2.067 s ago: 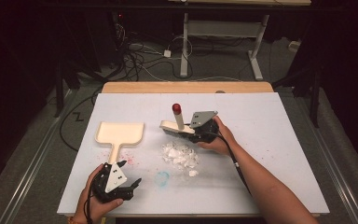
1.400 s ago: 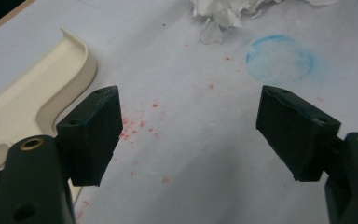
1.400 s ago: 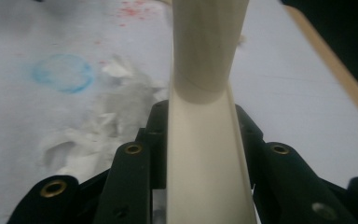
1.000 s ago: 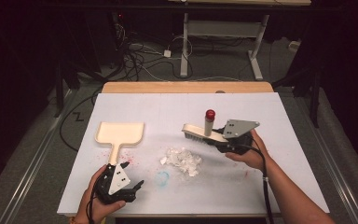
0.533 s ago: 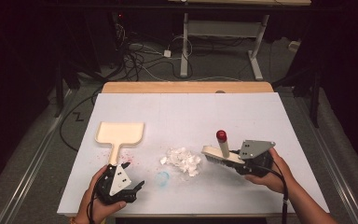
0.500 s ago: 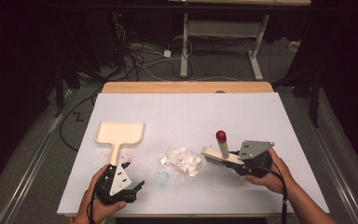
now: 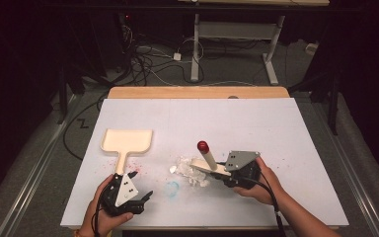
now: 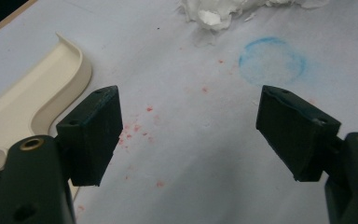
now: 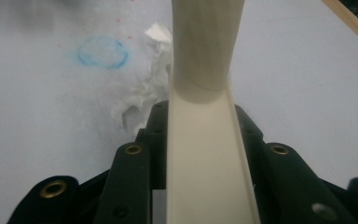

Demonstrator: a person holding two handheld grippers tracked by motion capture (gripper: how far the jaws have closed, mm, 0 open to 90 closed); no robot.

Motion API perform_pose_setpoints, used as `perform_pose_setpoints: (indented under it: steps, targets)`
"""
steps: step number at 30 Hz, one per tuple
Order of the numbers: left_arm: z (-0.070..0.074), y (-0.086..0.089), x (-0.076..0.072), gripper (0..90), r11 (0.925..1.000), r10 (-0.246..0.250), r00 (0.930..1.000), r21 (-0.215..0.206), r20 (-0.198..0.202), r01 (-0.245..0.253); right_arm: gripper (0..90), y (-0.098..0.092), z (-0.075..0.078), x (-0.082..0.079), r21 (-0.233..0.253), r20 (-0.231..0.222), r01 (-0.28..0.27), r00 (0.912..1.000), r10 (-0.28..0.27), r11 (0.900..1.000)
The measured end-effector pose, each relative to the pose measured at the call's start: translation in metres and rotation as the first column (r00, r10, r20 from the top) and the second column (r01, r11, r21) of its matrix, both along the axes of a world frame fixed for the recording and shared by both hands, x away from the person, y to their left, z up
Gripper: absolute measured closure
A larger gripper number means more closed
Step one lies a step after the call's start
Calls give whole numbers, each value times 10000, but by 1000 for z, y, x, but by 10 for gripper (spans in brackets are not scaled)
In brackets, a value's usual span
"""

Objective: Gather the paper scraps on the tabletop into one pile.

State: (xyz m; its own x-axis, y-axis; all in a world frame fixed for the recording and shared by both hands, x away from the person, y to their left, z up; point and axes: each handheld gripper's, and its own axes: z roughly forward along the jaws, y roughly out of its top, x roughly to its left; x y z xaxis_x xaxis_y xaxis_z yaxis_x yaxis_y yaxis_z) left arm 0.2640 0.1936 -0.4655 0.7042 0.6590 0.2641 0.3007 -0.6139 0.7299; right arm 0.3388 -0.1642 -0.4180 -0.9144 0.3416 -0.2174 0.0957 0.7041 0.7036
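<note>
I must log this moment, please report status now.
Left hand-held gripper open beside dustpan handle. Right hand-held gripper shut on brush, at paper scraps. Nothing blocking.

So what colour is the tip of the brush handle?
Red, on the brush; clearest in the high view.

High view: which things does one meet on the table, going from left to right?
Left gripper → cream dustpan → blue ring mark → torn white paper → red-tipped brush → right gripper.

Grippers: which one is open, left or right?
The left gripper: its jaws stand wide apart over bare table beside the dustpan. The right gripper is shut on the brush handle.
</note>
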Motion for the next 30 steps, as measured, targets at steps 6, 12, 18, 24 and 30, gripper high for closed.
perform_pose_setpoints:
  steps: [6, 12, 18, 24, 30]
  targets:
    - [0, 0, 0, 215, 10000, 9, 10000, -18, 5, -9, 677, -9, 8, -1, 307, 184, 295, 9994, -301, 9991]
    - [0, -2, 0, 215, 10000, -17, 10000, 55, 0, 17, 677, -33, 21, -7, 754, 406, 610, 9971, -642, 9953]
    - [0, -4, 1, 215, 10000, -19, 10000, 79, -38, 19, 677, -57, 21, -26, 958, -177, 314, 9994, -298, 9949]
    - [0, -5, 0, 216, 9999, -52, 10000, 103, -28, 53, 677, -52, 5, -34, 620, -701, -32, 9975, 76, 9981]
    - [0, -4, 1, 217, 10000, -45, 10000, 80, -15, 45, 677, -30, -3, -33, 837, -654, -437, 9966, 492, 9955]
